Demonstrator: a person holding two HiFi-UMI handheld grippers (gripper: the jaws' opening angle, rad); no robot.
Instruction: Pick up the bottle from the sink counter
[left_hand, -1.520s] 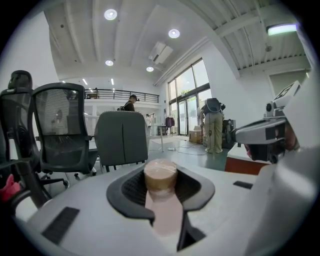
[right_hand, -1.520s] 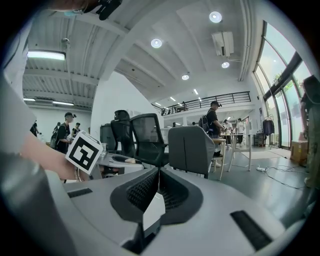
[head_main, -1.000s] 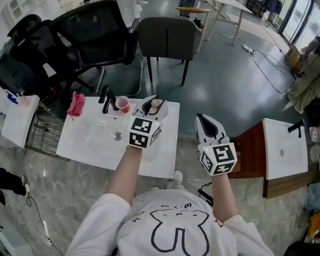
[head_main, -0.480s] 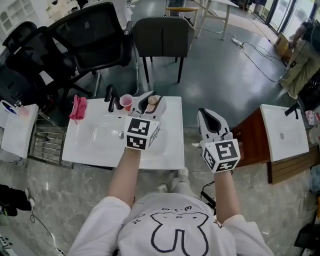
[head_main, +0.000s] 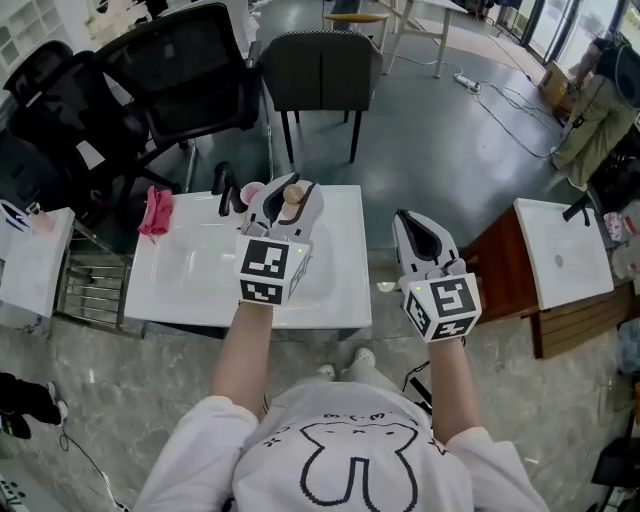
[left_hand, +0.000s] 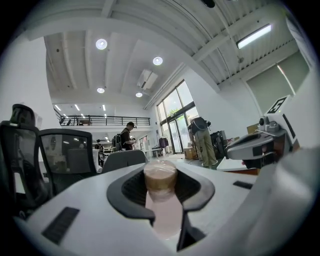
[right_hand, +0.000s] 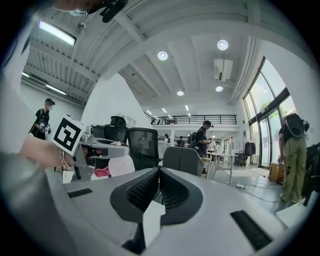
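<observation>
The bottle (head_main: 293, 194) (left_hand: 160, 176) has a tan cap and a pale pink body. It lies between the jaws of my left gripper (head_main: 284, 203) (left_hand: 160, 189), cap toward the tips, and the jaws are shut on it. The left gripper hangs over the back part of the white sink counter (head_main: 340, 295), near the faucet. My right gripper (head_main: 419, 240) (right_hand: 159, 187) is off the counter's right side over the floor, its jaws shut together with nothing in them. In the right gripper view the left gripper's marker cube (right_hand: 67, 134) shows at the left.
A black faucet (head_main: 221, 187), a pink cup (head_main: 250, 190) and a pink cloth (head_main: 155, 212) stand along the counter's back edge. Office chairs (head_main: 170, 75) and a grey chair (head_main: 320, 70) stand behind. A second white sink top (head_main: 558, 250) is at the right.
My left gripper has risen and shifted slightly left toward the faucet with the bottle in it. The right gripper has stayed beside the counter.
</observation>
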